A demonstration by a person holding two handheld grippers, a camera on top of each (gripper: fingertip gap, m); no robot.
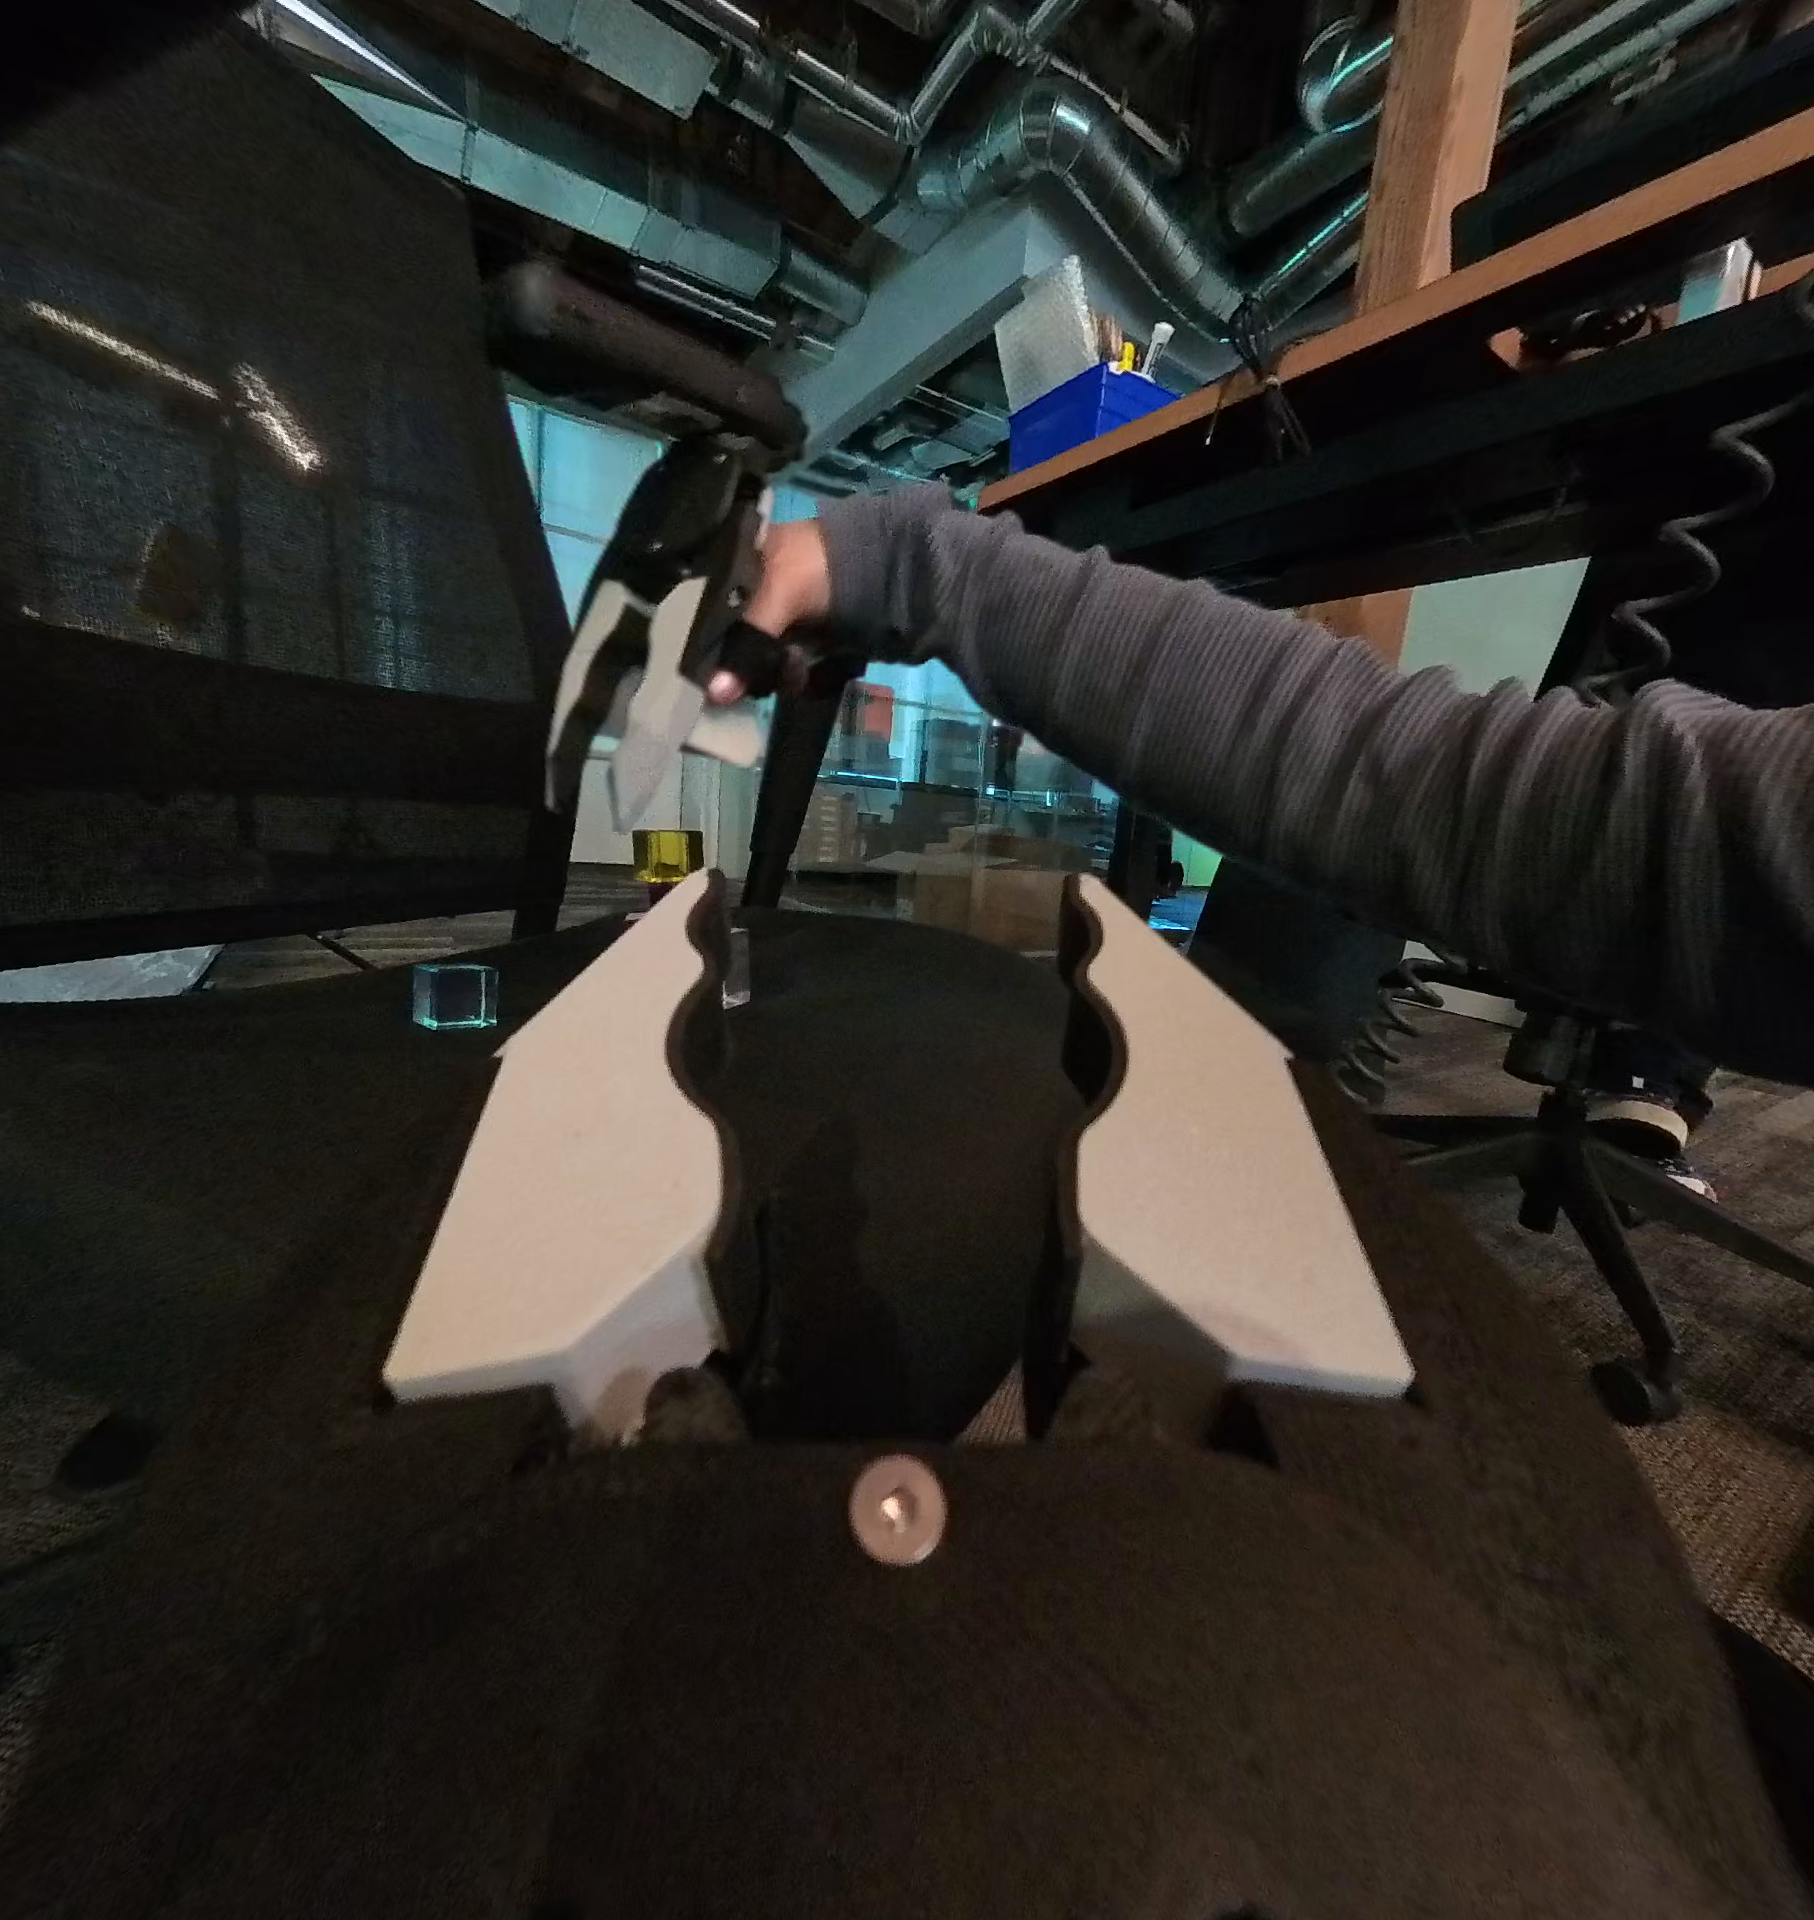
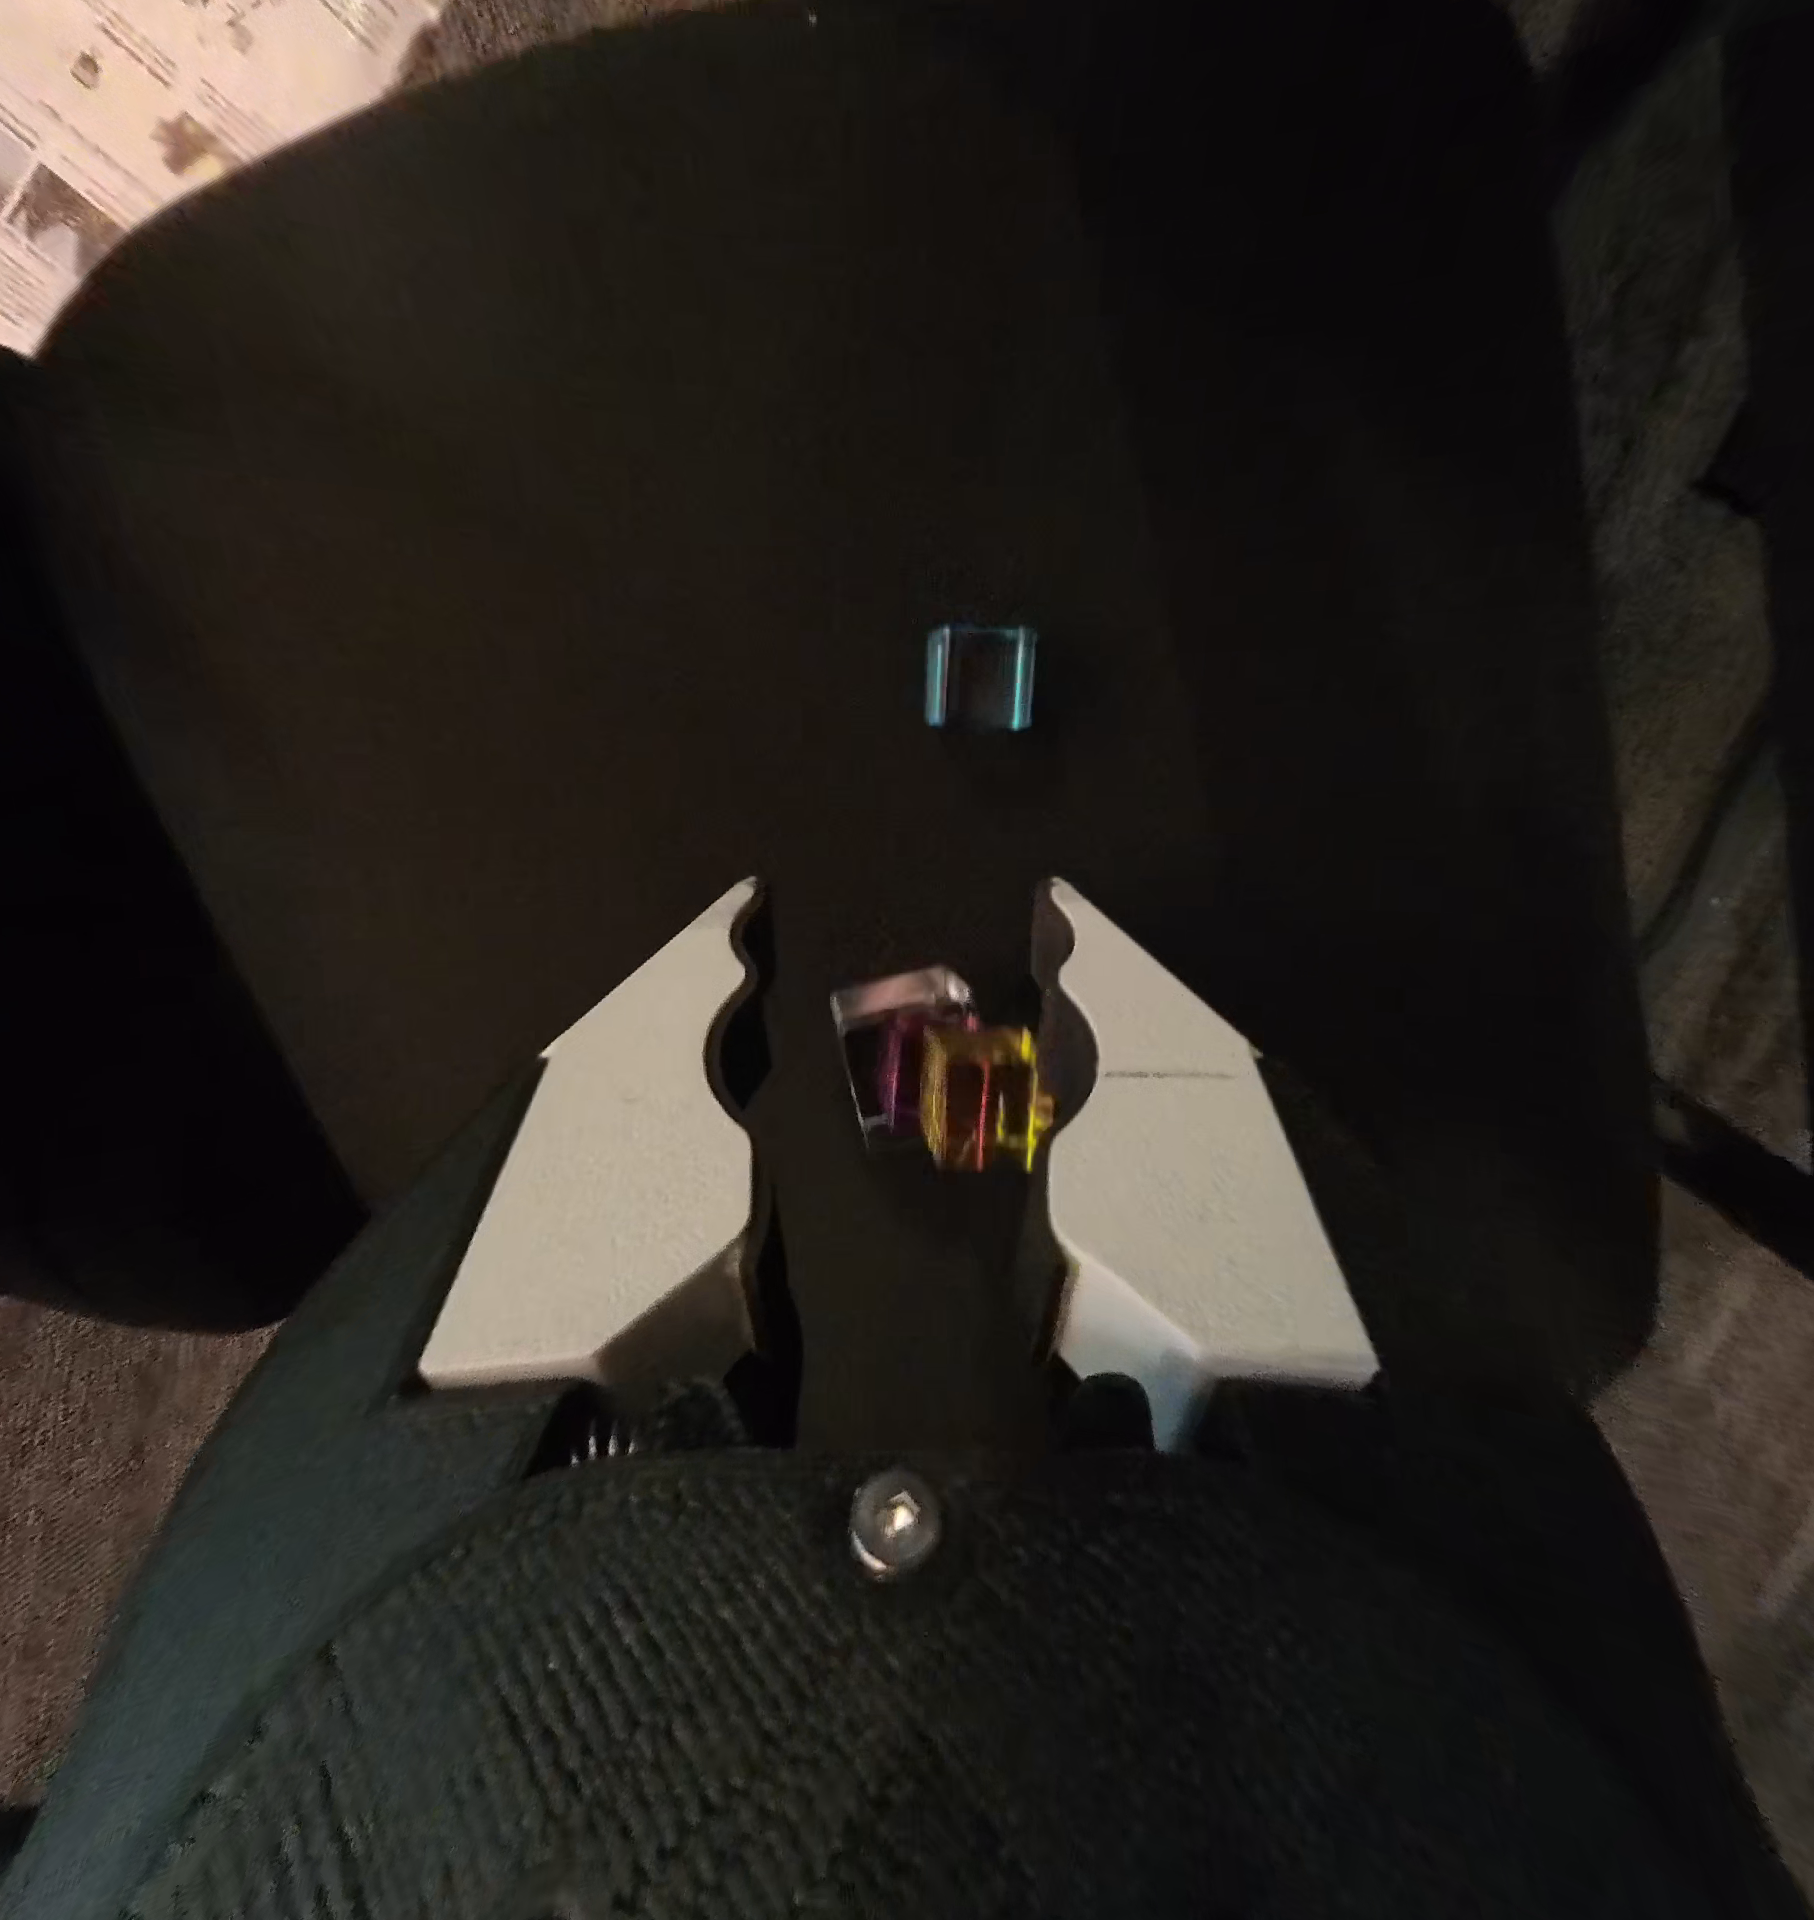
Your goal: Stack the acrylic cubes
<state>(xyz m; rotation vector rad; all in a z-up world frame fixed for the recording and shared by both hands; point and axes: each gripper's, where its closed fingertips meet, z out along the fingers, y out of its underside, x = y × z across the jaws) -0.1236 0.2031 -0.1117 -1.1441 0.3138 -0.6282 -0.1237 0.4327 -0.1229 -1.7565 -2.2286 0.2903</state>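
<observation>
Black seat pad (image 2: pixel 570 520) carries a cyan cube (image 2: pixel 981 675) lying apart, plus a clear cube (image 2: pixel 887 1049) touching a yellow cube (image 2: pixel 996 1101); mesh chair back (image 1: pixel 207 520) stands behind, desk (image 1: pixel 1402 395) to the side. Right gripper (image 2: pixel 903 894) hangs above w/ fingers spread, clear and yellow cubes below, between them, unpressed. Left gripper (image 1: pixel 887 894) gapes wide, holding nothing; only left view shows the sleeve (image 1: pixel 1298 748).

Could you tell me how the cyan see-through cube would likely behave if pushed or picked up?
The cyan cube looks rigid, with sharp straight edges, so it should not deform. Its flat faces suggest sliding rather than rolling on the dark surface. Glossy sides may be slippery.
</observation>
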